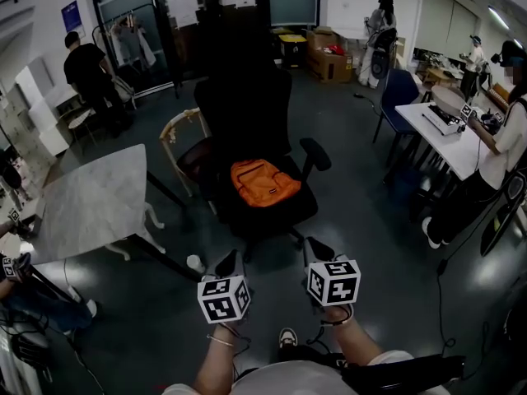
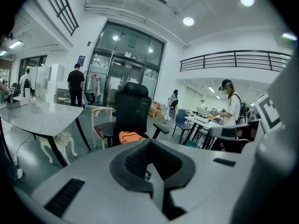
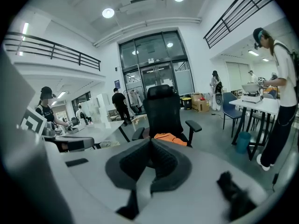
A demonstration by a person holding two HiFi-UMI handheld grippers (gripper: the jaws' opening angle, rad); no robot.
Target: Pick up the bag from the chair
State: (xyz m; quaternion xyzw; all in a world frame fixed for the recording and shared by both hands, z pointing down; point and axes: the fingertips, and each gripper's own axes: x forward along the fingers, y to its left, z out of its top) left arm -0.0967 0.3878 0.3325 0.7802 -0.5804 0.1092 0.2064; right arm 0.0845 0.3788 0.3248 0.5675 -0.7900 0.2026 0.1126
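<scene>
Lying mid-seat, bag point(image 1: 263, 183) inside chair point(image 1: 247, 109) edges; left gripper point(image 1: 230, 261), right gripper point(image 1: 318, 248) well short.

The bag point(image 1: 262, 183) lies on the seat of the chair point(image 1: 247, 109), which stands in the middle of the floor, its backrest on the far side. On the near side, well short of the chair, the left hand-held gripper point(image 1: 228, 263) and the right hand-held gripper point(image 1: 316, 250) hang side by side, apart from each other, both pointing toward the seat. Left of the chair stands a worktop point(image 1: 90, 200), with a second chair point(image 1: 183, 138) between the two. Off to the right another worktop point(image 1: 457, 151) carries a device point(image 1: 443, 119), and a person point(image 1: 506, 138) stands at its far side. Boxes point(image 1: 328, 56) sit behind, near the back wall.
</scene>
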